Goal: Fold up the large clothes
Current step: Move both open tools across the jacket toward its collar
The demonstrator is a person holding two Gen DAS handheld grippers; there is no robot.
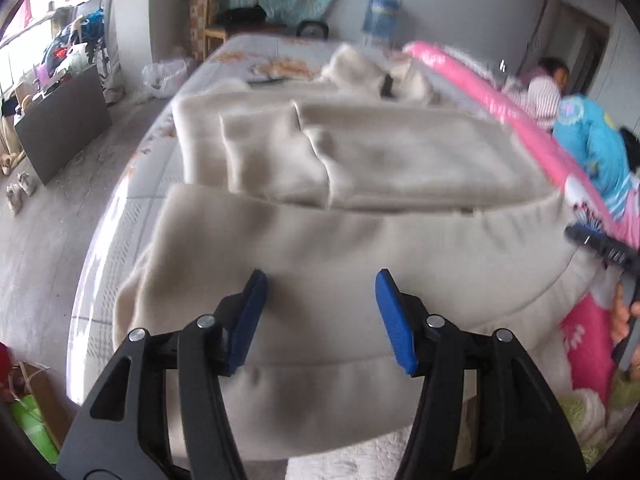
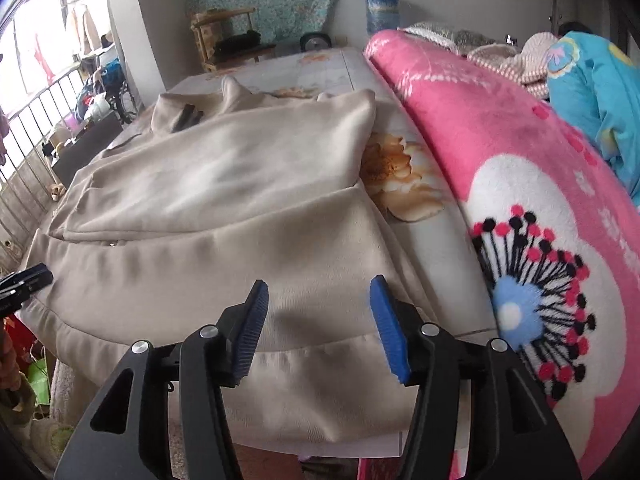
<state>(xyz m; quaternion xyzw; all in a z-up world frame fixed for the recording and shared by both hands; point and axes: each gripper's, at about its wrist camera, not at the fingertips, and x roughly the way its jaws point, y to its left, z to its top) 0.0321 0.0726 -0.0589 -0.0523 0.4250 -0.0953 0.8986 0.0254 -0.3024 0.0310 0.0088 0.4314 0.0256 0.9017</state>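
Note:
A large beige garment [image 1: 312,184] lies spread on the bed, its sleeves folded across the body and its hem hanging over the near edge. My left gripper [image 1: 320,280] hovers just above the hem on the left side, open, with nothing between its blue pads. In the right wrist view the same beige garment [image 2: 224,208] fills the middle. My right gripper [image 2: 318,284] stands open over the hem near the garment's right edge, holding nothing. The right gripper's black tip also shows at the edge of the left wrist view, and the left gripper's tip at the right wrist view's left edge.
A pink flowered blanket [image 2: 520,200] is heaped along the right of the bed, with a blue bundle [image 2: 600,92] behind it. The floral bedsheet [image 2: 404,172] shows beside the garment. A wooden chair [image 1: 224,12] stands past the bed. A person [image 1: 544,88] is at the far right. Clutter lines the window side.

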